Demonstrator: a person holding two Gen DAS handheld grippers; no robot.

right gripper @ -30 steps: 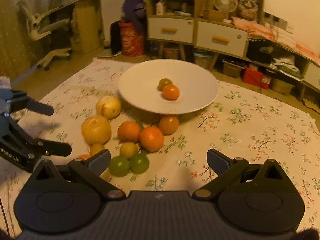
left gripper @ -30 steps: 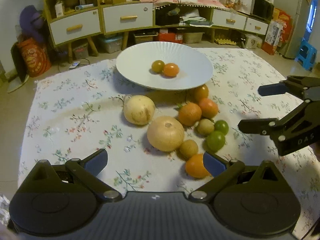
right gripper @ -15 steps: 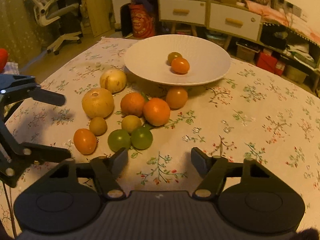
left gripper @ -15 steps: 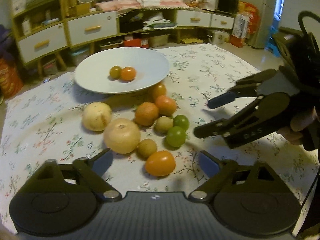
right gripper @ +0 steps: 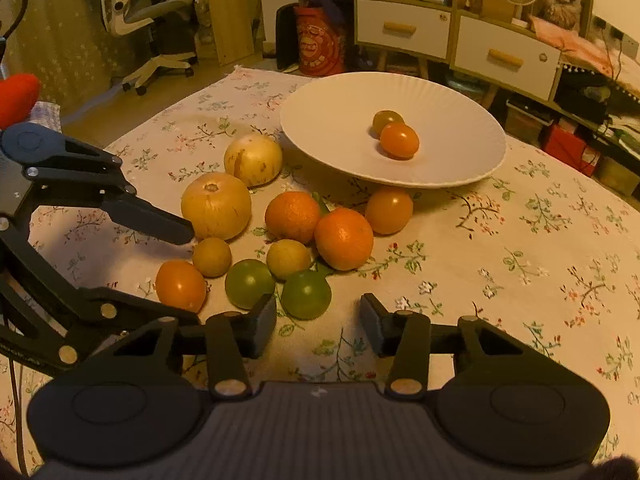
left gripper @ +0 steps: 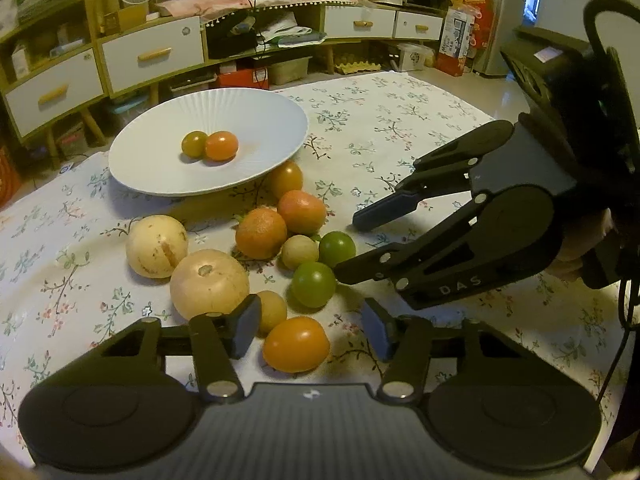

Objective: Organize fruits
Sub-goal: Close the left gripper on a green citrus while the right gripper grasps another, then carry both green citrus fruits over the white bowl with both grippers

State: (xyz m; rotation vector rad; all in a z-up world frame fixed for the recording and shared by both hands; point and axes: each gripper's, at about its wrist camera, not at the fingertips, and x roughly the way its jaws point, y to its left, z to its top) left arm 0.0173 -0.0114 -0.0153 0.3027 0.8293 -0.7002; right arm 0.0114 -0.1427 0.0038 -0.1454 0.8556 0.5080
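A white plate (left gripper: 160,184) (right gripper: 440,180) holds a greenish tomato (left gripper: 195,144) and an orange one (left gripper: 221,145). Loose fruit lies in front of it on the flowered cloth. My left gripper (left gripper: 311,332) (right gripper: 192,278) points down at an orange tomato (left gripper: 296,344) (right gripper: 180,286). Its jaws are closing around the tomato, and the pads stand clear of it. My right gripper (right gripper: 318,328) (left gripper: 348,248) is closing too, with a green tomato (right gripper: 306,294) (left gripper: 337,248) just ahead between its tips, untouched. A second green tomato (right gripper: 249,283) lies beside it.
Two pale yellow round fruits (left gripper: 208,284) (left gripper: 157,246), two oranges (right gripper: 343,238) (right gripper: 293,217), two small tan fruits (right gripper: 288,259) (right gripper: 212,257) and an orange tomato (right gripper: 389,209) by the plate crowd the cloth. Drawers and shelves (left gripper: 152,52) stand behind; an office chair (right gripper: 152,12) is at the left.
Both grippers' jaws have narrowed. The left gripper has come up to the orange tomato, which now lies between its fingers. The right gripper has closed in on the green tomatoes.
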